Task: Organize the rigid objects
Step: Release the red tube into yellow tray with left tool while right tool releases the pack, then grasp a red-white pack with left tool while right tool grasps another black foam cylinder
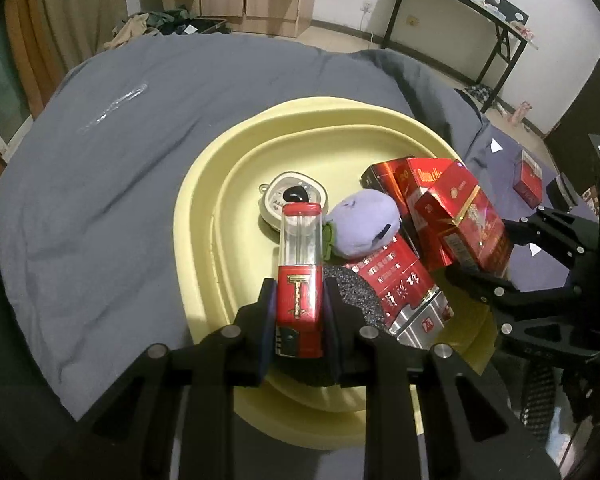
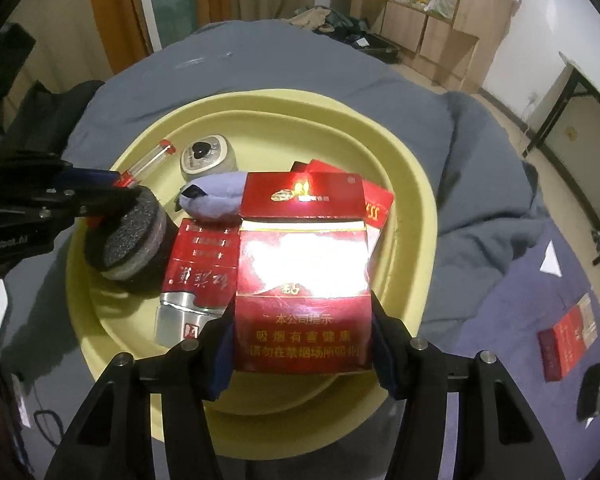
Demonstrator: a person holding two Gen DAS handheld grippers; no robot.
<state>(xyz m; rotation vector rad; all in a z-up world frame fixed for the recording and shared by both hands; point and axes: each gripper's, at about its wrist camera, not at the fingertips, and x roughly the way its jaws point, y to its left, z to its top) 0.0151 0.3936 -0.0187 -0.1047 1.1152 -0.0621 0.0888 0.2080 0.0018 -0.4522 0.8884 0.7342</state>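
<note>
Collecting place: a yellow basin (image 1: 204,216) is set on the grey bedcover (image 1: 112,168), and nearly all the loose items are gathered inside it, so it is judged to be the sorting target.

Left gripper (image 1: 300,312): it is clamped on a slim red-and-clear tube (image 1: 300,264), gripped around the red lower part so that the clear end with its red cap points forward over the basin floor. It is angled steeply downward, which suits lowering the tube among the other items.

Right gripper (image 2: 302,344): it is closed on a red cigarette pack (image 2: 304,276), pinched across the pack's width near its lower edge, with the printed face turned to the camera. The pack is held above the basin's near side, over the packs already lying there.

Already in the basin: a red and silver pack (image 2: 198,268), a dark round sponge-like pad (image 2: 130,240), a purple plush toy (image 1: 366,222), a small cream-coloured round device (image 1: 292,196) and further red packs (image 1: 404,188) are crowded toward one side.

Left outside: one red pack (image 2: 572,336) lies on the blue sheet (image 2: 500,320), well apart from the basin, and is judged not yet collected.

Stage: both held items are judged ready for release into the basin.

Risk: the pile is uneven, so a dropped pack may slide or tip.
</note>
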